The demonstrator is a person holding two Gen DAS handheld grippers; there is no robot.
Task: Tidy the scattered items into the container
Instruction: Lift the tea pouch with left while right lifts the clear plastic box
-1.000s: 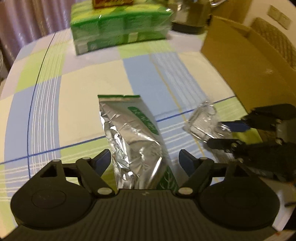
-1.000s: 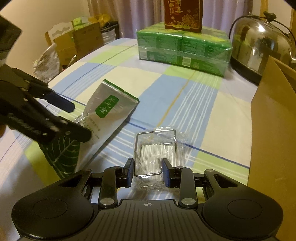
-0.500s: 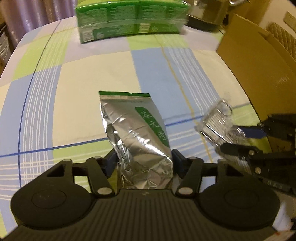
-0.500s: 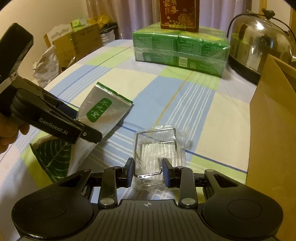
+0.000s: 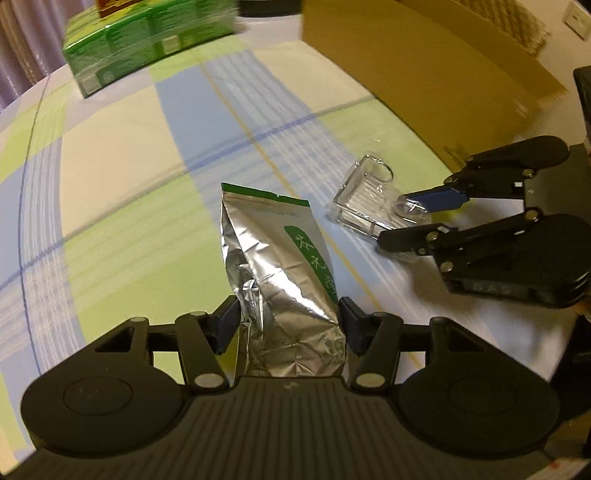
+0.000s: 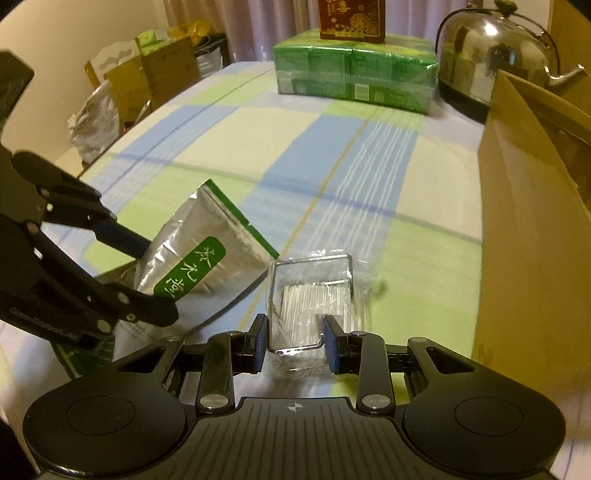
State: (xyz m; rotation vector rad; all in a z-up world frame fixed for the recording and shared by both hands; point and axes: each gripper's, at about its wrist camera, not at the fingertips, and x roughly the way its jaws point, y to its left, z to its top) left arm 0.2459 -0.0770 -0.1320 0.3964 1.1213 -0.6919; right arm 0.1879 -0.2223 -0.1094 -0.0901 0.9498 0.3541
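Slippage is the risk — left gripper (image 5: 286, 321) pinches the foil pouch (image 5: 280, 273), right gripper (image 6: 294, 341) the clear packet (image 6: 314, 299), both beside the cardboard box (image 6: 535, 236) — slick wrappers.

A green shrink-wrapped carton pack (image 6: 354, 79) is sitting on the checked counter (image 6: 258, 144) well ahead of the tongs, bearing a red box (image 6: 351, 18). A steel kettle (image 6: 495, 55) is standing just right of it. Cardboard boxes (image 6: 147, 81) are standing beyond the counter's left edge.

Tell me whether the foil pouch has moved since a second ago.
Yes. The foil pouch has tipped up off the tablecloth, its top nearer the clear packet, clamped in the left gripper.
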